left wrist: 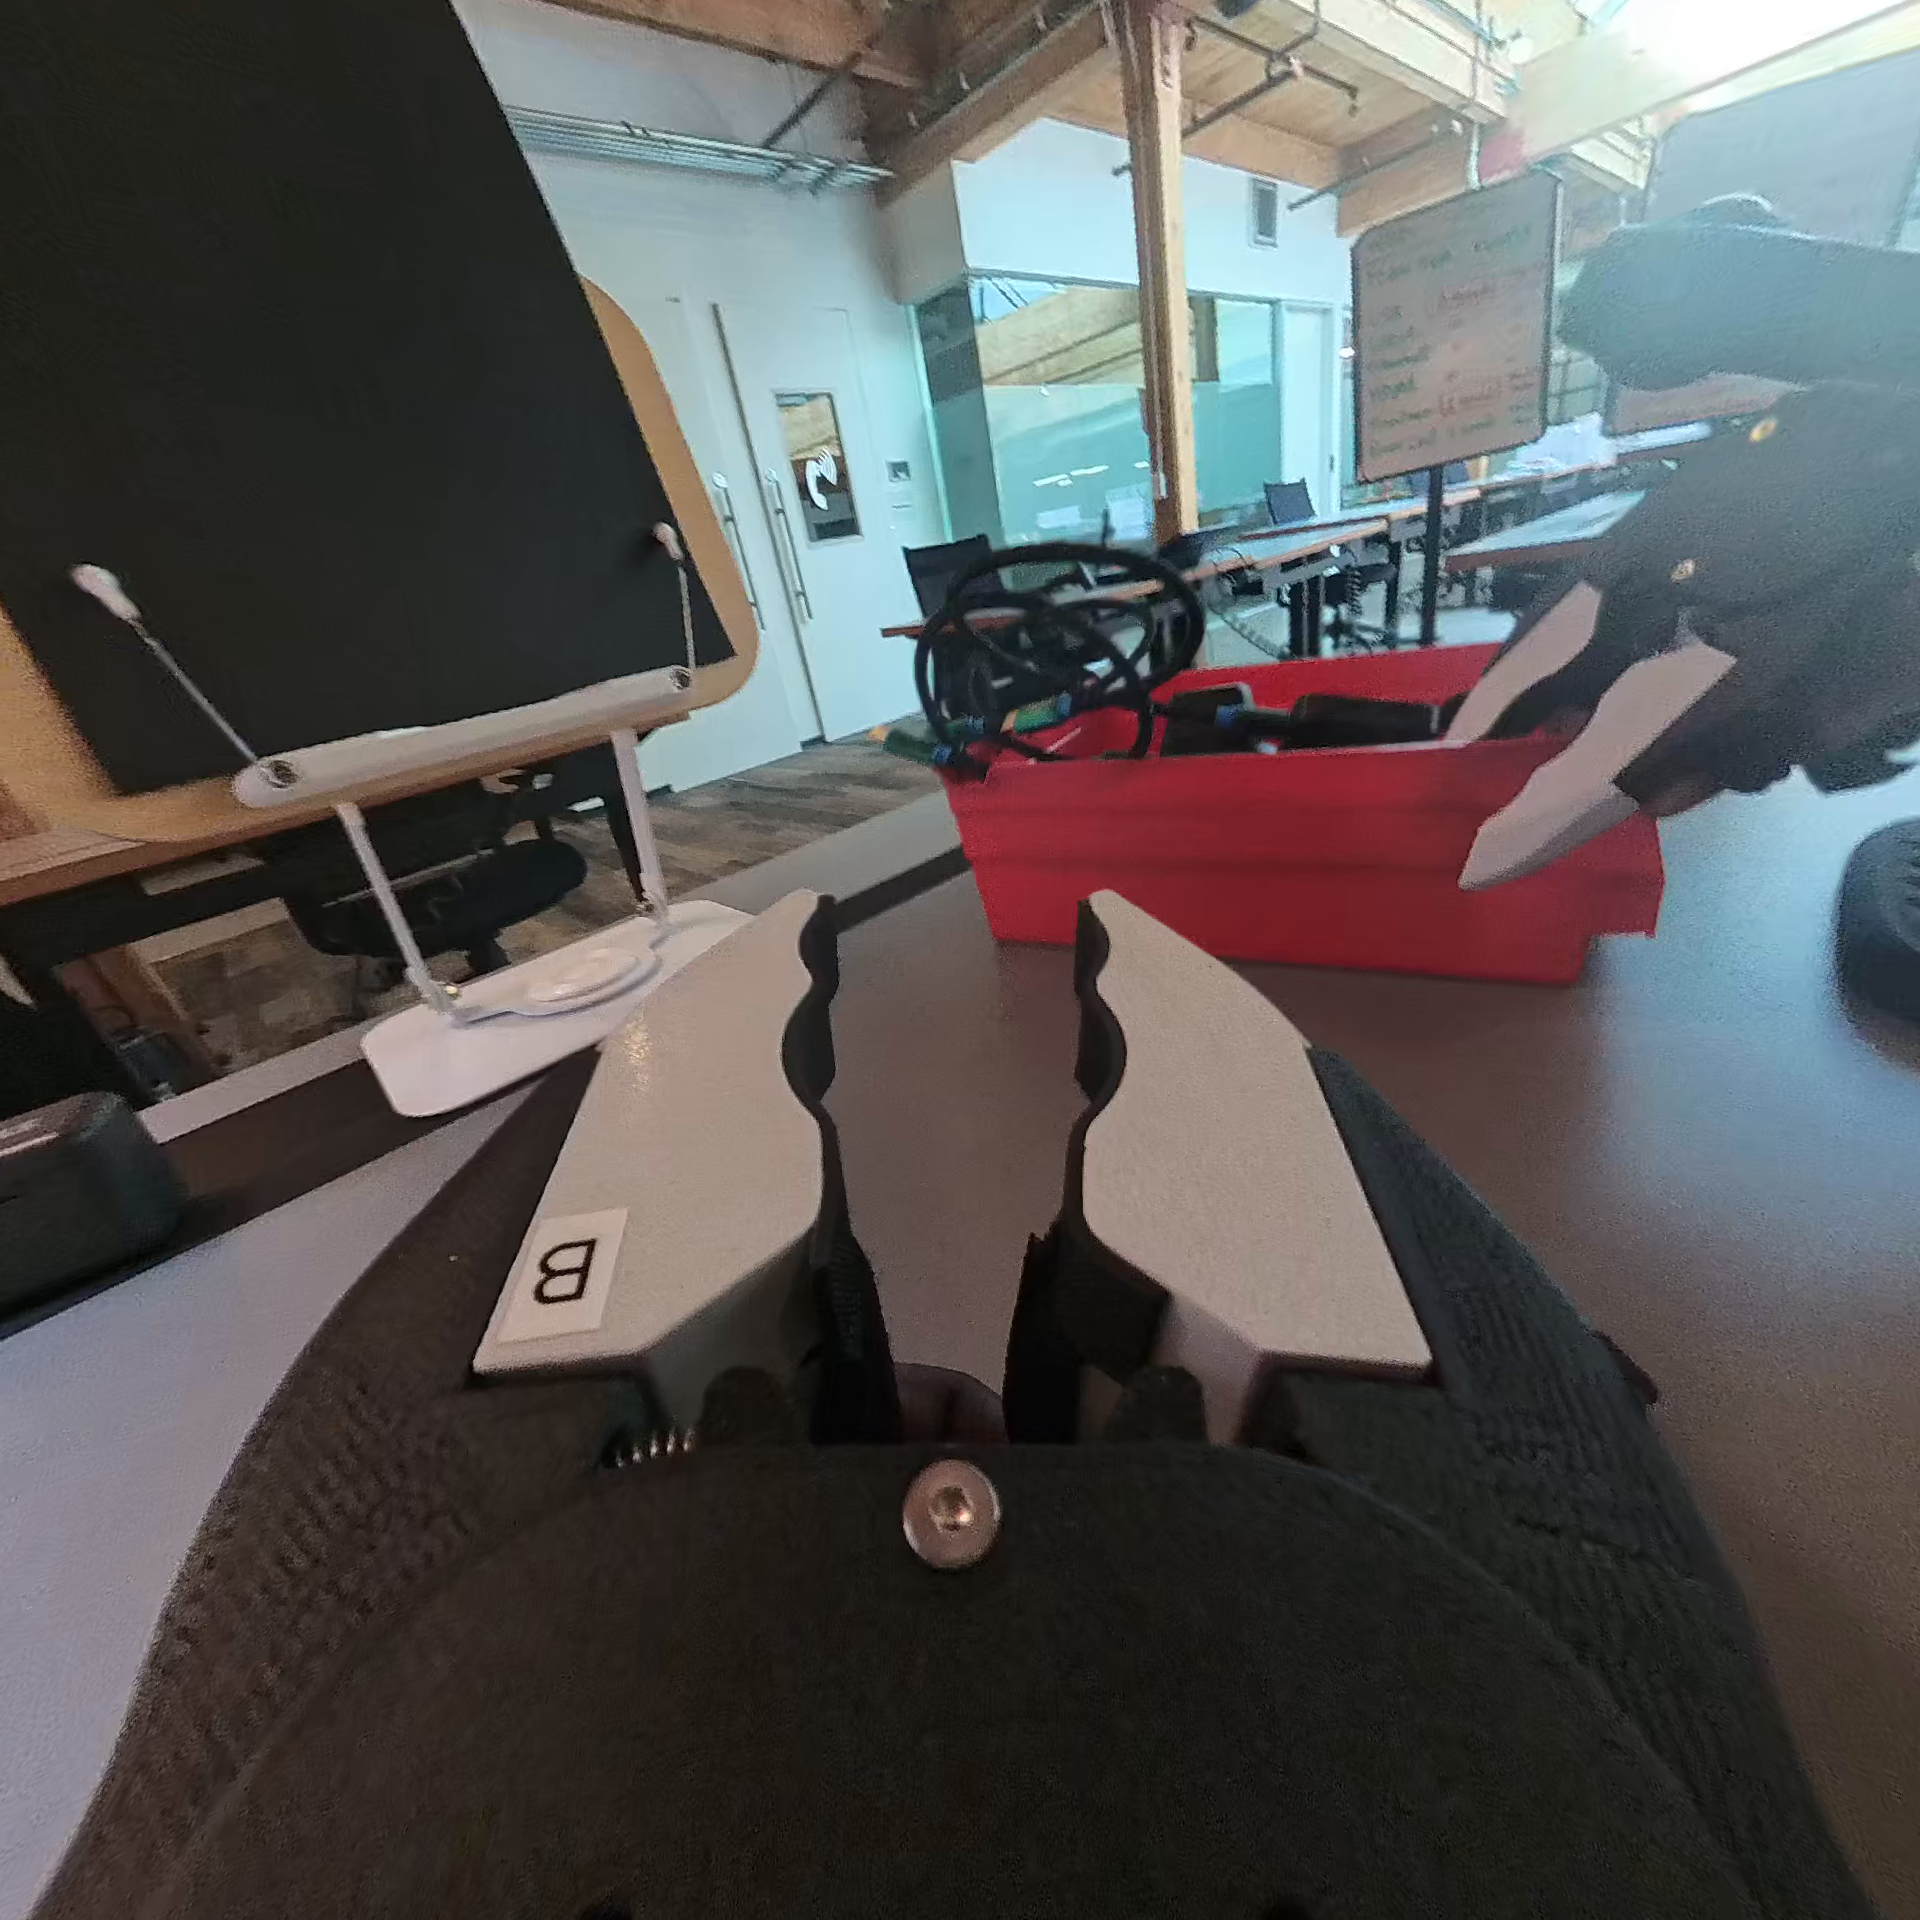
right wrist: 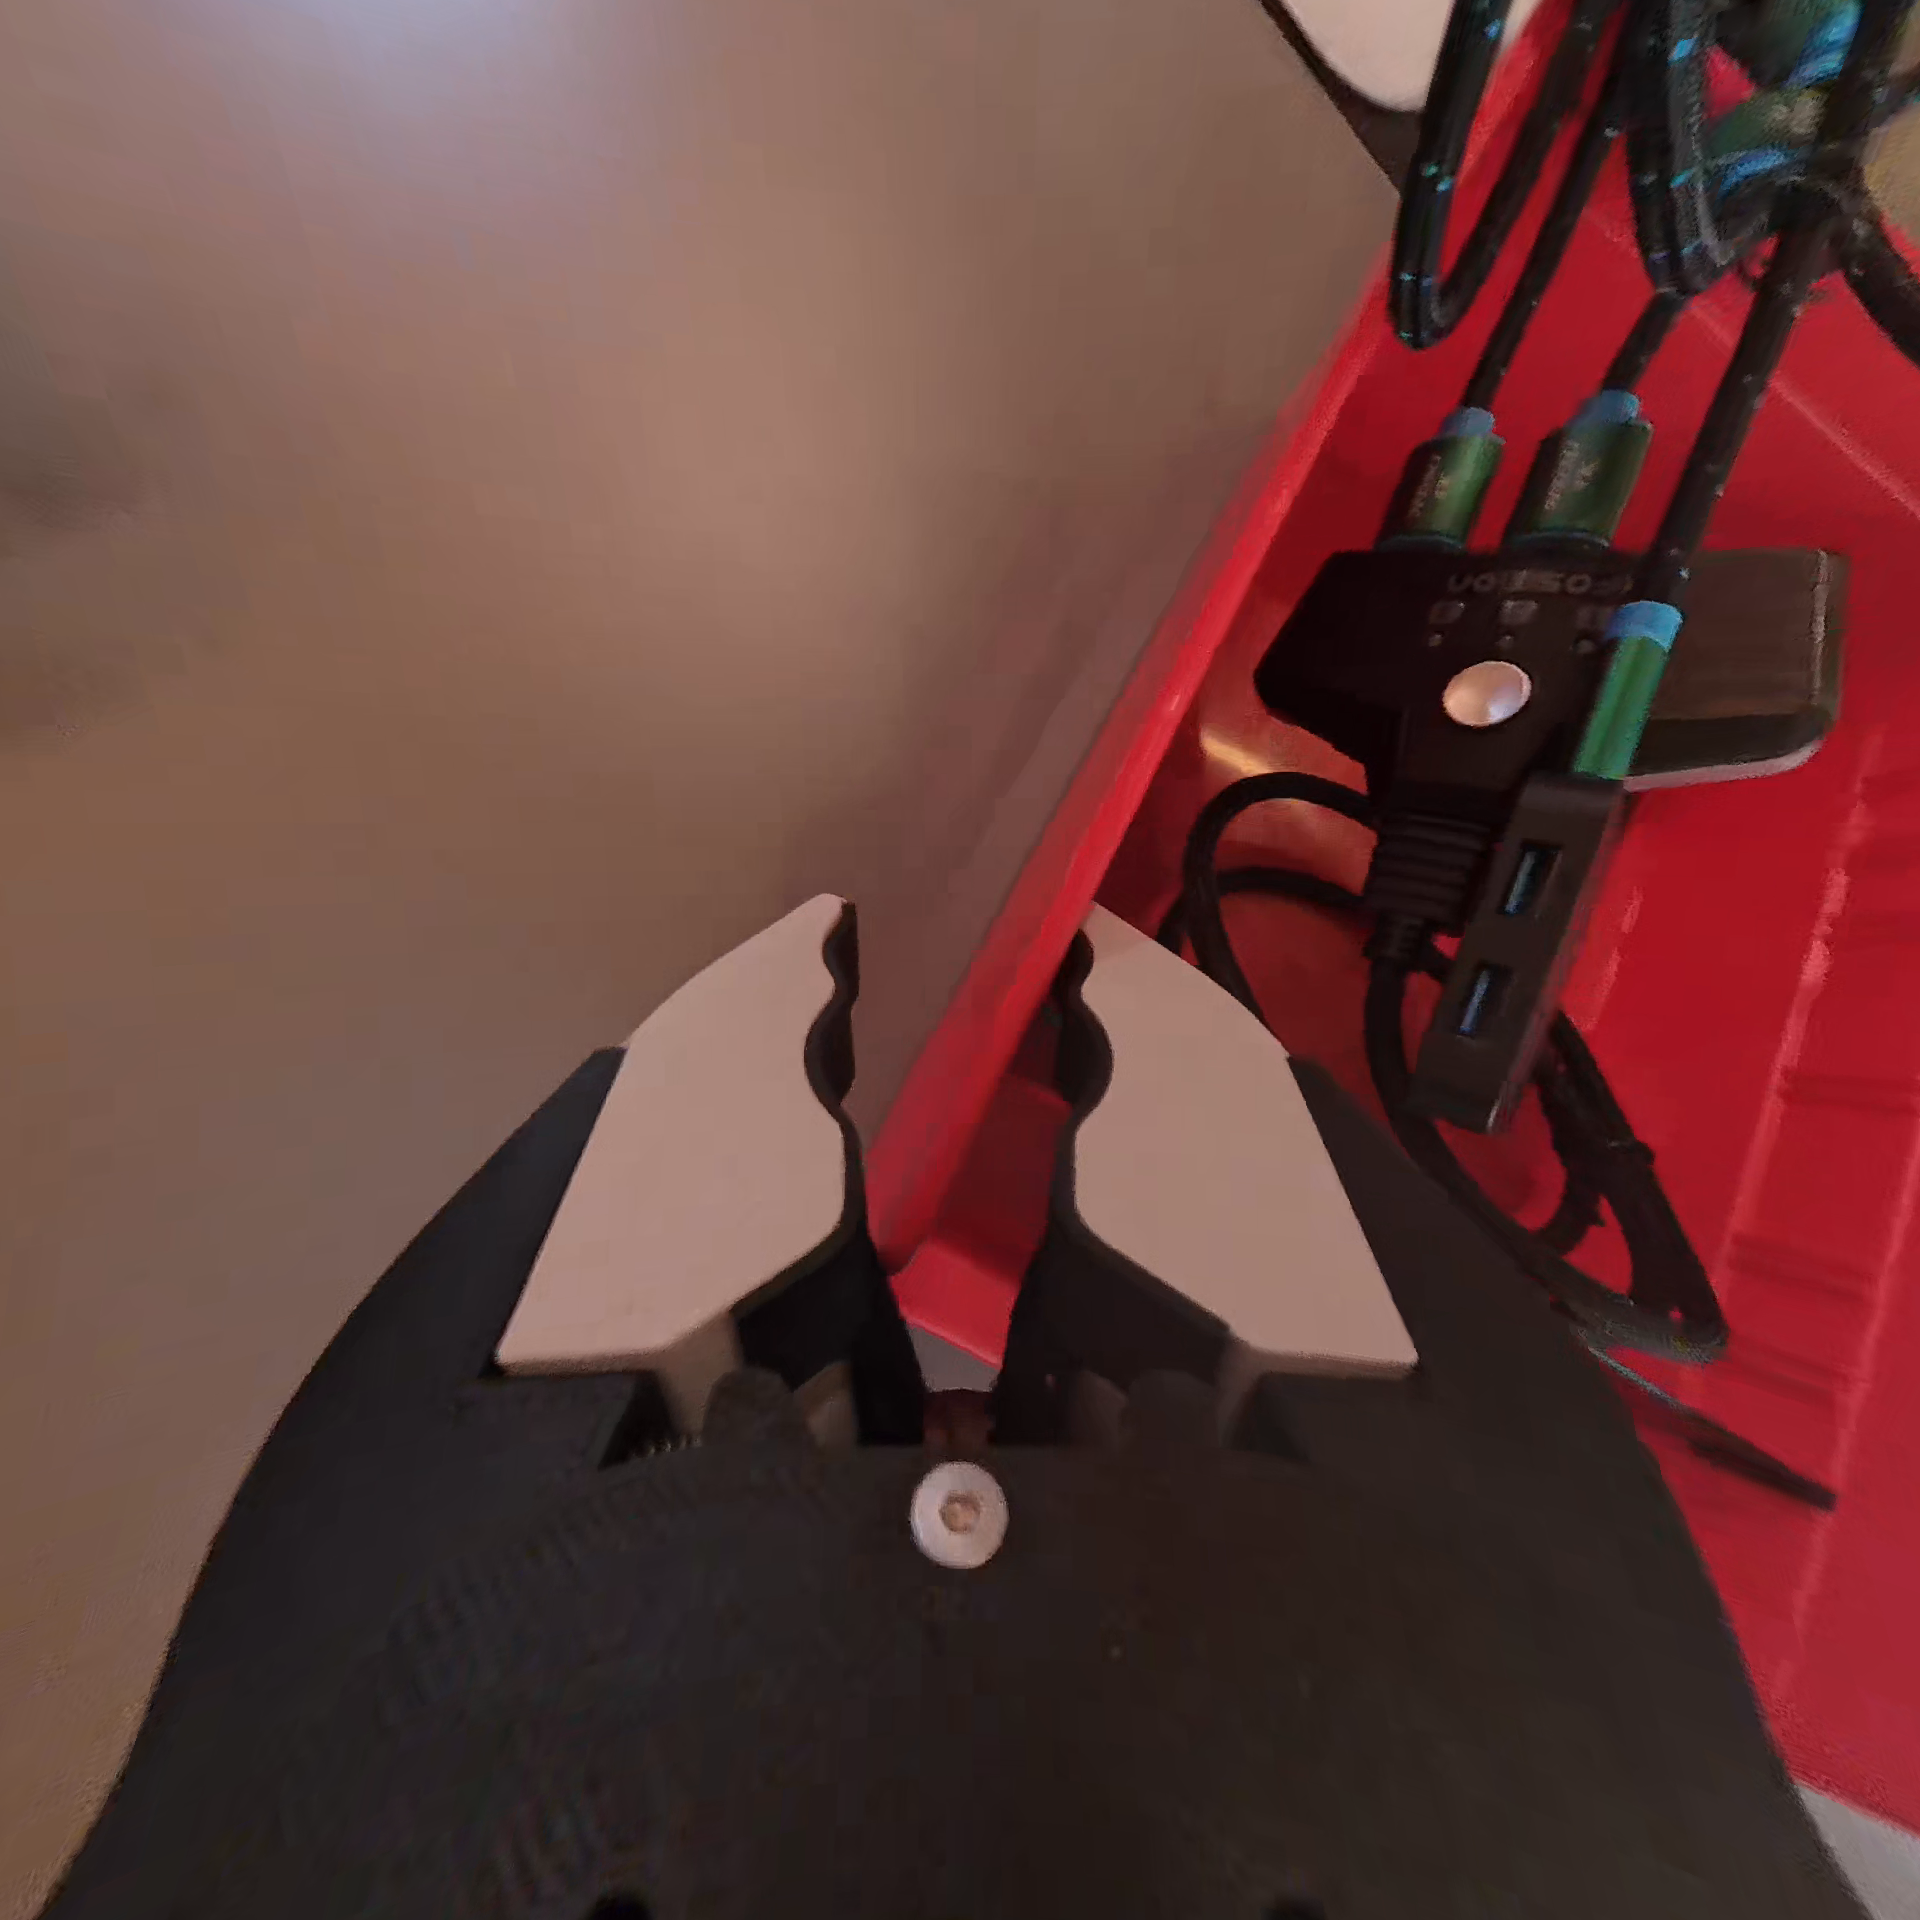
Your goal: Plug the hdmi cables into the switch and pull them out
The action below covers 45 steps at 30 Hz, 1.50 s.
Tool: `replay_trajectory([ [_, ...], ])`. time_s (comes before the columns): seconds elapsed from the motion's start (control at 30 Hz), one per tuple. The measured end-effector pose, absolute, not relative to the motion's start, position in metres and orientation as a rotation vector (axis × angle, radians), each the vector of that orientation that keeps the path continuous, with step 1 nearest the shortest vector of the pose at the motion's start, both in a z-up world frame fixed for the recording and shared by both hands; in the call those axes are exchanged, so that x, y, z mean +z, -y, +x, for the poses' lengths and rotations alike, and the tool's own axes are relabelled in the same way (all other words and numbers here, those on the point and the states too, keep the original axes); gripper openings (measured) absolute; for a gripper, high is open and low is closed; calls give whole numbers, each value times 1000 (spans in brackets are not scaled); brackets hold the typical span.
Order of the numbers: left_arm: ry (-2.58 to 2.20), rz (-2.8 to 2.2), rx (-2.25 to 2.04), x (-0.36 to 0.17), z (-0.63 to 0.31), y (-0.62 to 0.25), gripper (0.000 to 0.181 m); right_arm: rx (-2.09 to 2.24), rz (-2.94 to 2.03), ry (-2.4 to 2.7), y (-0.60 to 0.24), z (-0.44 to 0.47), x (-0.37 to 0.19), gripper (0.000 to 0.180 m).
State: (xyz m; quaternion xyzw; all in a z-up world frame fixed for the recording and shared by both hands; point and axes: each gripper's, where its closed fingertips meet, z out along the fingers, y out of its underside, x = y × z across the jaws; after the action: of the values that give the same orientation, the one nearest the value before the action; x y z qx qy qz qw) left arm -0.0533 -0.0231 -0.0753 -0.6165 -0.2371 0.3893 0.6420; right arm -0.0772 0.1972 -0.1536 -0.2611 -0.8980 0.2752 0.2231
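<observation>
nearest in the right wrist view, right tongs [right wrist: 961, 925] parted and holding nothing, straddling the near wall of the red bin [right wrist: 1039, 977], one finger outside over the counter [right wrist: 520, 416], the other inside. ahead and to the right of those tongs, inside the bin, the black hdmi switch [right wrist: 1434, 665], with two green-shelled hdmi plugs [right wrist: 1507, 488] seated side by side in its far edge and a third green plug [right wrist: 1626, 696] lying across its right end, whether seated there impossible to say. plug bodies running lengthwise away from the tongs and slightly rightward, so probably a pull along that same line, away from the switch. beside the switch, nearer the tongs, a black usb hub [right wrist: 1496, 956], and cable loops beyond. from the left wrist view, left tongs [left wrist: 951, 935] also parted and empty, low over the counter, the bin well ahead and to the right; right tongs [left wrist: 1558, 758] visible there, tips dipping over the bin's right end, clearly the nearer pair to the switch. only a cable tangle [left wrist: 1049, 644] showing above the rim from that side, the switch and plugs not made out; farther off, a white stand [left wrist: 468, 914] carrying a dark board.
</observation>
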Motion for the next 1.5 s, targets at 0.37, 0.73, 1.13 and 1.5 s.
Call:
replay_trajectory([
  [0.37,560,-1095,1194,-20,-46,83,41,840,-343,2614,-34,-72,-154,48],
  [0.73,577,-909,1409,14,-31,144,35,1231,-230,2590,93,-58,-147,60],
  [1.13,592,-790,1471,31,-18,172,32,1353,-132,2579,180,-55,-145,62],
  [1.5,466,-894,1618,34,-12,151,29,1471,37,2602,239,-43,-143,62],
])
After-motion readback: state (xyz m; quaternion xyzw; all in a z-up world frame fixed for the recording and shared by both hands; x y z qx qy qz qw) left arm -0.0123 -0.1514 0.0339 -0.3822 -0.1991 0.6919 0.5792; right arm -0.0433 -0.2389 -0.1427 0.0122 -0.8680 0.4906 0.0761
